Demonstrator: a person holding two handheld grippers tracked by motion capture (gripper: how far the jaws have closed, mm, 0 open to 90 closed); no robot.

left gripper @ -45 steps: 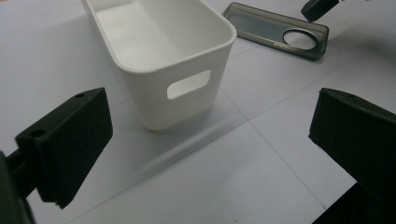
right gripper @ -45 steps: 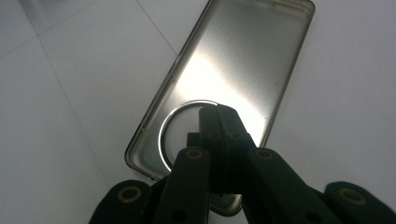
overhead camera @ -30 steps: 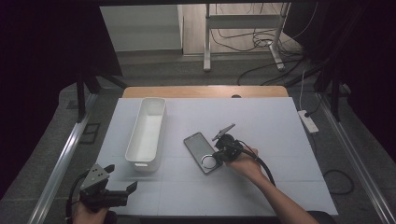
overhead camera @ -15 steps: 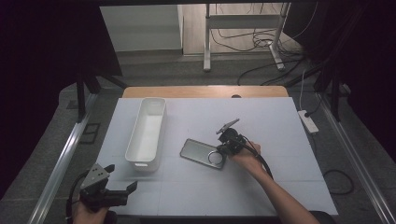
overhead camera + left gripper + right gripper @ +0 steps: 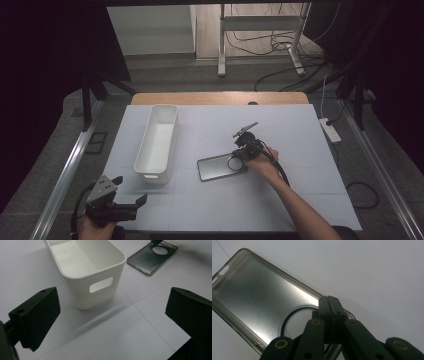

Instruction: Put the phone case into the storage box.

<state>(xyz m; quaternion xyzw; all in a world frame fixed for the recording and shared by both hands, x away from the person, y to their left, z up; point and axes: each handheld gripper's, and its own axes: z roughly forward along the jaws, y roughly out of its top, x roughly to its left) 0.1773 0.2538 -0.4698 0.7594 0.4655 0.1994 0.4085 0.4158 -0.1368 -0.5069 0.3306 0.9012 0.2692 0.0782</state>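
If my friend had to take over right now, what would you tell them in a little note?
Right hand-held gripper: jaws shut, tips at the round-hole end of the clear phone case; I can't tell if they pinch its rim.
Left hand-held gripper: open, holding nothing, near the table's front left corner.
The case lies flat on the white table, right of the white bin, not touching it. The bin is empty.
Done: the case is engaged.
Left, probably: getting the case into the bin.
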